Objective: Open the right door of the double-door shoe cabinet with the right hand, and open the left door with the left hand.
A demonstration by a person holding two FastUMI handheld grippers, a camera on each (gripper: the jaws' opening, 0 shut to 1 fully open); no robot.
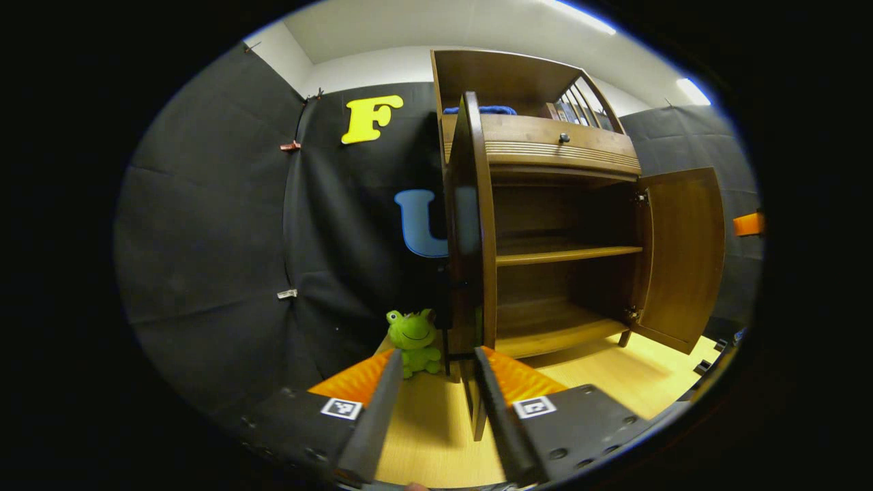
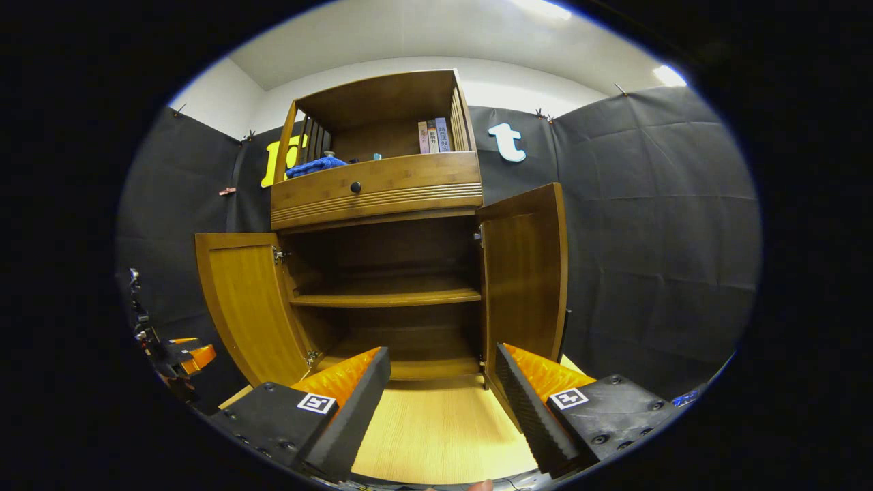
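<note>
Black cloth is hanging on the walls all around under a white ceiling, and the light wooden floor (image 2: 436, 429) is carrying the shoe cabinet (image 2: 382, 184), which is standing dead ahead of both grippers. Both doors are hanging wide open, the left door (image 1: 470, 225) edge-on just past the left gripper (image 1: 436, 361) and the right door (image 2: 525, 273) just past the right gripper (image 2: 443, 368), showing bare shelves under a knobbed drawer. Both grippers are sitting spread apart, gripping nothing, and a little green frog plush (image 1: 413, 341) is sitting beside the cabinet.
</note>
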